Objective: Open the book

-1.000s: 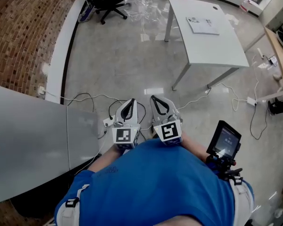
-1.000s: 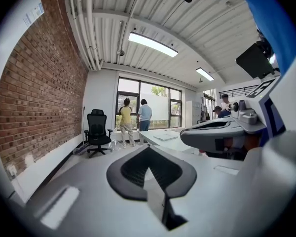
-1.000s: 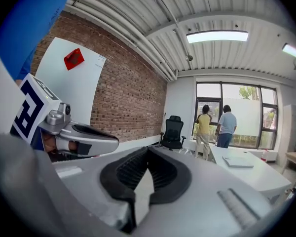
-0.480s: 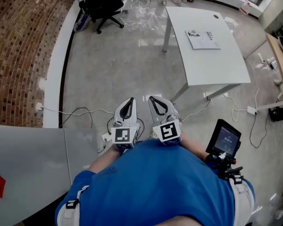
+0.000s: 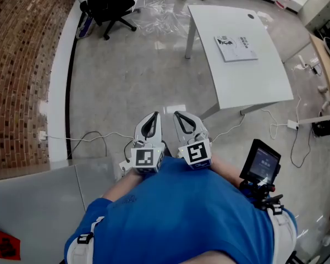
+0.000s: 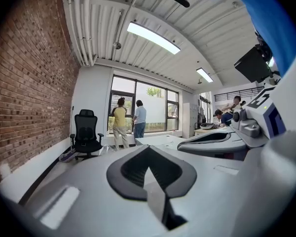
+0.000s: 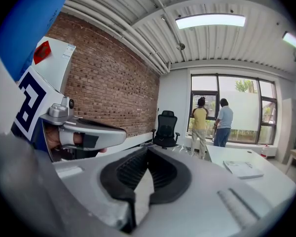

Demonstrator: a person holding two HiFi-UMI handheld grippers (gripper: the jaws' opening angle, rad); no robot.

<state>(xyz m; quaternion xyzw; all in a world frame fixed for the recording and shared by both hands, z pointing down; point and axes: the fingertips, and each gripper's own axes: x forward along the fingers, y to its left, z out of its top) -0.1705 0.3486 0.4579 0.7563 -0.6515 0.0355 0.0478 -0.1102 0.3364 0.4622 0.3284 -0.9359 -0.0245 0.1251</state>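
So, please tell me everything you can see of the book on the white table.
The book is thin, with a pale cover carrying some dark print too small to read. It is closed and lies flat on the white table, in its far half, slightly askew to the edges. Only the table touches it; nothing lies on it.

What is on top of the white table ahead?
The white table carries a closed book lying flat and a small dark round spot near its far edge. Anything beneath the book is covered.
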